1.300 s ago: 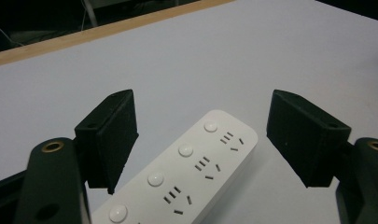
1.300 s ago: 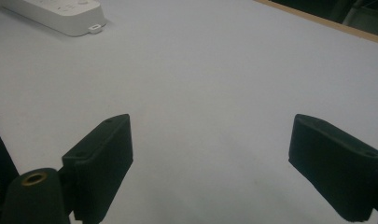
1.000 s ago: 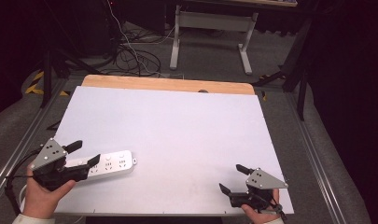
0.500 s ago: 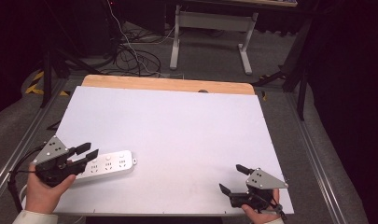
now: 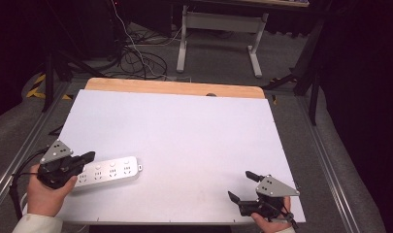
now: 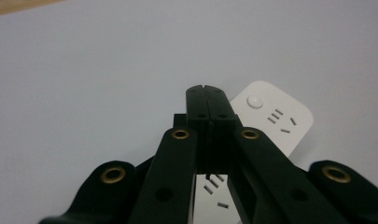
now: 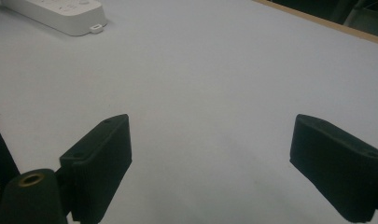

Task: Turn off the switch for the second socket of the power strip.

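While the left gripper [image 5: 87,157], jaws closed, hovers over the power strip [image 5: 109,171], the right gripper [image 5: 241,187] rests wide open.

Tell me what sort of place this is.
Likely a lab or workshop rigged for recording: a white-topped table, loose cables on a grey floor, a metal desk frame behind, and a power strip.

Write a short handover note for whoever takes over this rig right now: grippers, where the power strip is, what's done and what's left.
Left gripper: jaws closed together with nothing between them, poised above the near end of the white power strip; contact can't be confirmed.
Right gripper: jaws wide open, empty, at the table's near right corner, well away from the strip.
Power strip: lies flat near the left front edge of the table, sockets up.
Done: the strip is on the table.
Left: probably pressing or shifting the strip with the left gripper.
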### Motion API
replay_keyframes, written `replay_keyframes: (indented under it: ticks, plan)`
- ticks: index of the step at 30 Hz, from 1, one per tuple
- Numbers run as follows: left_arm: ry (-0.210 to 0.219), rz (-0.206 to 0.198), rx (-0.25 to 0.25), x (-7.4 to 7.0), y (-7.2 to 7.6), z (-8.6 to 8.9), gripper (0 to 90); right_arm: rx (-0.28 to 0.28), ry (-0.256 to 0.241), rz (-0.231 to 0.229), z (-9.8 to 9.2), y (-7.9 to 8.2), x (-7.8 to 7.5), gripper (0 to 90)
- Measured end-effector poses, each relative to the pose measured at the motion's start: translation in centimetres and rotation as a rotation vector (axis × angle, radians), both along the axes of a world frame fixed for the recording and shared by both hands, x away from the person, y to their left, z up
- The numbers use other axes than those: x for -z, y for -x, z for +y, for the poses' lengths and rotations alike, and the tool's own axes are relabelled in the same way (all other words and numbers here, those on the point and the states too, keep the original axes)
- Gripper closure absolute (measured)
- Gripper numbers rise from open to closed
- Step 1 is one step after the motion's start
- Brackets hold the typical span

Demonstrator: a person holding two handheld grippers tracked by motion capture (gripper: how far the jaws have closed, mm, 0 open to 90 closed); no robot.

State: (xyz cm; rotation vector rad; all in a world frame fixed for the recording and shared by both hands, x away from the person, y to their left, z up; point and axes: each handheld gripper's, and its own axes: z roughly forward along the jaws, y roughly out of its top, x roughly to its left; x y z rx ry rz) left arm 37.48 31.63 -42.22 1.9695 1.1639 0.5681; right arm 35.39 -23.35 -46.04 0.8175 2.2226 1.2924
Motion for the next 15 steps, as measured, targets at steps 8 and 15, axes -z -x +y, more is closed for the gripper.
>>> replay_keyframes:
  ticks: [8,15]
  plan:
    - [-0.038,0.085,-0.003,0.6,-0.8,-0.4,89.9,-0.002,-0.003,0.001,0.0,0.0,0.0,13.3]
    - [-0.074,0.140,0.002,1.1,-1.5,-0.8,89.9,0.001,0.013,-0.004,0.1,0.0,0.1,12.7]
